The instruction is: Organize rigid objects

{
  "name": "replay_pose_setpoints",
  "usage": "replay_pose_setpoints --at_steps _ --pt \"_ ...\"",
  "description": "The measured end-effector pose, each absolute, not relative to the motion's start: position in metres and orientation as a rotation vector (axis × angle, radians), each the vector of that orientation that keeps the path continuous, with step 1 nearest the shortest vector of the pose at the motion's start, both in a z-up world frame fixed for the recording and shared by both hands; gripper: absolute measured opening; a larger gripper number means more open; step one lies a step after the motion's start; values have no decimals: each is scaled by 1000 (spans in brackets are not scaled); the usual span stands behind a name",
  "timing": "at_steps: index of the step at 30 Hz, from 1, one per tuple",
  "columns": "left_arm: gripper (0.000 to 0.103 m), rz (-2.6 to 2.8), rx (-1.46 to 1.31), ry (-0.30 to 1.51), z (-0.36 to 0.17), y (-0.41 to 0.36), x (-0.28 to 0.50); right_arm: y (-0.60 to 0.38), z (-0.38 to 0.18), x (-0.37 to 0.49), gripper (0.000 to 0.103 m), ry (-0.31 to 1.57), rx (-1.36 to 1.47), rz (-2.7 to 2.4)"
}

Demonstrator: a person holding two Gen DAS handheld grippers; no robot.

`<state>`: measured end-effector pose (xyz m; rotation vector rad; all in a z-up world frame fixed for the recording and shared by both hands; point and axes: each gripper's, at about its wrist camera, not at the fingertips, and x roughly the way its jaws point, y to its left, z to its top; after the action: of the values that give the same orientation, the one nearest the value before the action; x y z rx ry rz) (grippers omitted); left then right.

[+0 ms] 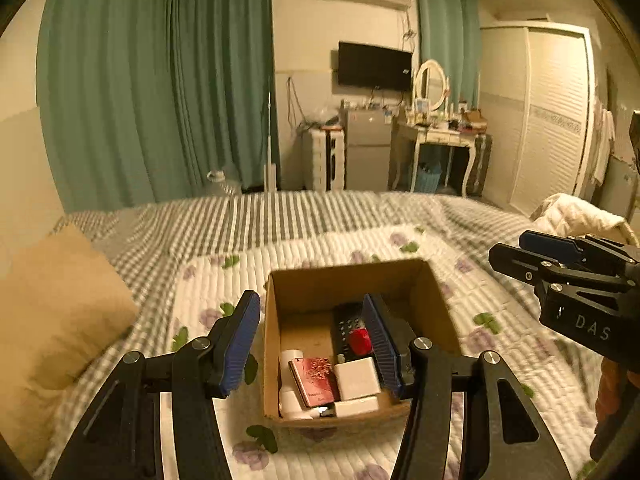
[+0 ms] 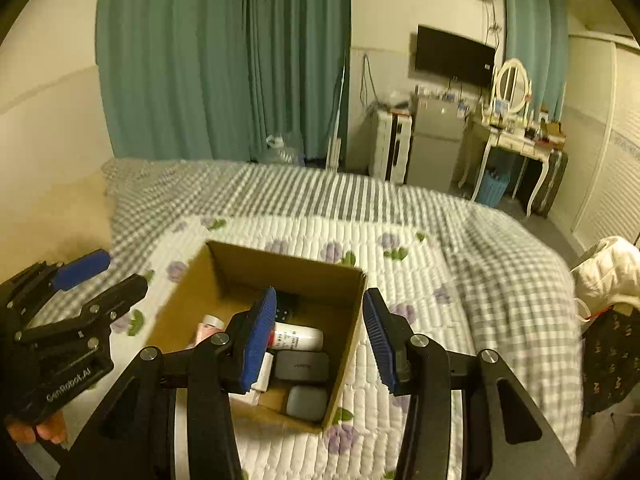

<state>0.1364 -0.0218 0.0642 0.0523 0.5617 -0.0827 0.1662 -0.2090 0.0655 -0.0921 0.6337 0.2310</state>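
We hold the left hand-held gripper [image 1: 314, 342] spread wide and grasping nothing, poised over the near left corner of a cardboard box [image 1: 440, 304] that sits on the flowered quilt [image 1: 240, 280] of the bed. Inside the box we see a black remote control [image 1: 345, 330] with a red item [image 1: 360, 340] on it, a pink patterned case [image 1: 316, 380], white adapter blocks [image 1: 357, 380] and a white tube [image 2: 298, 340] beside two grey cases [image 2: 302, 366]. Our right hand-held gripper [image 2: 320, 336] is likewise released, empty, with its fingers straddling the box's right wall. A tan pillow [image 1: 56, 312] lies to the left.
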Motion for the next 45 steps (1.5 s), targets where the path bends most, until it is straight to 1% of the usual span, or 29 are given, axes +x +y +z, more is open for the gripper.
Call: replay_pose_setpoints --at_steps 4,7,9,11,12,13,14,15,16,17,18,20,24,29,45 --pt "56 -91 67 476 105 -21 94 -210 108 121 45 555 -102 229" --pt "56 -122 52 415 123 -17 64 -208 128 92 45 513 -114 222" --pt "62 -139 41 376 128 -16 44 -209 134 72 46 486 -112 217" --pt "68 -144 44 348 125 -17 28 -210 132 54 54 459 -94 205" --pt "69 -144 43 332 121 -17 21 -210 130 46 61 449 -85 195" --pt "75 -141 37 322 117 -16 17 -210 125 37 65 431 -74 181" --pt "82 -133 23 316 111 -14 13 -210 121 33 68 423 -71 172" --pt "86 -122 4 308 103 -11 10 -210 115 27 74 412 -70 158" --pt "94 -114 -10 302 97 -8 8 -210 108 22 83 400 -74 147" --pt "101 -101 -21 292 89 -4 8 -210 100 19 89 382 -76 137" --pt "103 -82 -25 282 82 0 8 -210 92 17 103 367 -79 134" --pt "103 -31 -17 277 64 4 11 -210 72 18 103 321 -89 129" --pt "103 -2 -20 298 35 9 17 -212 42 28 103 340 -80 110" --pt "103 17 13 318 13 4 18 -213 18 33 103 371 -53 134" --pt "103 8 25 353 3 6 15 -211 11 32 103 400 -62 128"
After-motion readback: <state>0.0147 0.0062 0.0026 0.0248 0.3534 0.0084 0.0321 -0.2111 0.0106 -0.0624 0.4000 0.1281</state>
